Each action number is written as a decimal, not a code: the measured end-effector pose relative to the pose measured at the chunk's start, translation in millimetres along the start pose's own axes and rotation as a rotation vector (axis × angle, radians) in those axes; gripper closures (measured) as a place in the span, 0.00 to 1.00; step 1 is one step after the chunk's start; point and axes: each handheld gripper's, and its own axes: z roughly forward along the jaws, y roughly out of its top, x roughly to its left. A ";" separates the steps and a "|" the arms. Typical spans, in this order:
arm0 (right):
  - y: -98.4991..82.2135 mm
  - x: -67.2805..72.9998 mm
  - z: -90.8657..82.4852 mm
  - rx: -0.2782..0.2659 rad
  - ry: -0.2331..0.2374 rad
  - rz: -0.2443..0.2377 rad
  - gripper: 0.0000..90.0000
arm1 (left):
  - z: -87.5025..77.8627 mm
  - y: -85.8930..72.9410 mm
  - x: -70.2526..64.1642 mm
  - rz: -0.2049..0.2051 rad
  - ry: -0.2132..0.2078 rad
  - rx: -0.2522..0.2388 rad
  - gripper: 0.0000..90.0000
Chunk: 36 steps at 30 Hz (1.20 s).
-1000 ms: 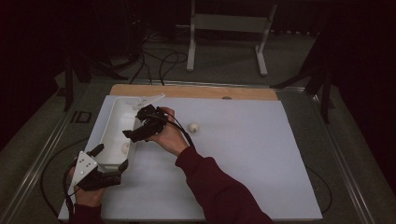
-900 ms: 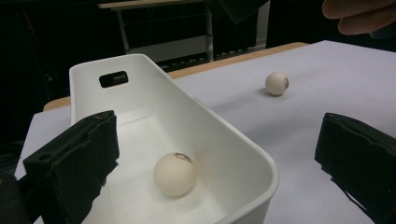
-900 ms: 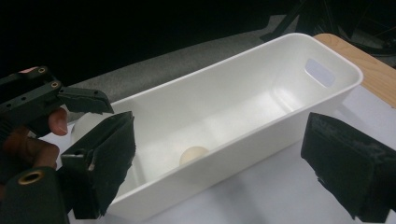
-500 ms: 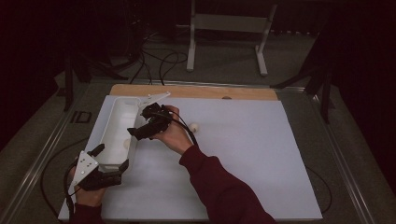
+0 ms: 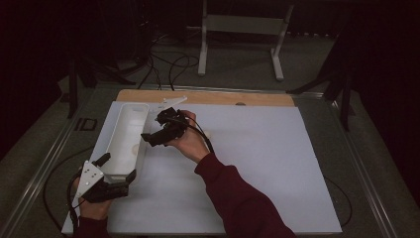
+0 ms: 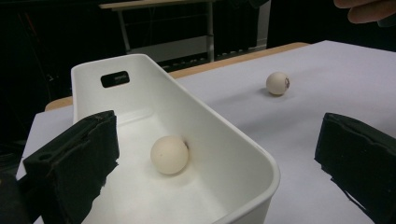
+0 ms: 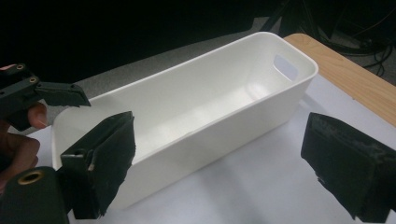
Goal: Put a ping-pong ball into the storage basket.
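Observation:
A long white bin (image 5: pixel 124 130) lies along the left side of the white table. One cream ball (image 6: pixel 169 155) rests inside it near the front end. A second cream ball (image 6: pixel 278 83) sits on the table to the right of the bin. My left gripper (image 5: pixel 118 167) is open at the bin's near end, its jaws straddling the near right corner (image 6: pixel 261 163). My right gripper (image 5: pixel 152 128) hovers open just right of the bin's middle, facing its side wall (image 7: pixel 196 140), with nothing between the jaws (image 7: pixel 224 158).
A light wooden board (image 5: pixel 208 97) edges the table's far side, with a small white strip (image 5: pixel 173 101) on it. Cables and a white metal stand (image 5: pixel 242 29) lie on the floor beyond. Bare tabletop (image 5: pixel 277 163) spreads to the right.
The right hand and its gripper have drifted slightly right and away from the bin's edge. The left gripper has stayed put.

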 end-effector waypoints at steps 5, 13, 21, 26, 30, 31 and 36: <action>-2.6 -3.1 -2.4 0.006 -0.010 0.002 0.11 | 0.0 -0.1 0.1 -0.001 0.002 0.001 0.01; -6.6 -10.6 -8.7 0.009 -0.032 0.011 0.11 | -0.1 -0.2 0.1 0.000 0.003 0.001 0.01; -9.2 -13.1 -11.2 0.007 -0.038 0.018 0.11 | 0.2 -0.1 0.0 0.004 0.001 0.002 0.01; -10.8 -15.6 -13.3 0.008 -0.045 0.019 0.11 | -0.2 -0.1 0.5 0.001 0.002 0.000 0.01; -11.3 -17.8 -15.8 0.004 -0.051 0.026 0.11 | -0.1 0.1 -0.1 0.005 0.001 0.000 0.01; -11.5 -17.9 -16.4 0.004 -0.052 0.025 0.11 | 0.0 0.0 0.1 0.004 0.001 0.001 0.01; -11.9 -20.4 -19.4 0.001 -0.060 0.026 0.11 | 0.3 0.2 -0.3 0.001 0.001 0.001 0.01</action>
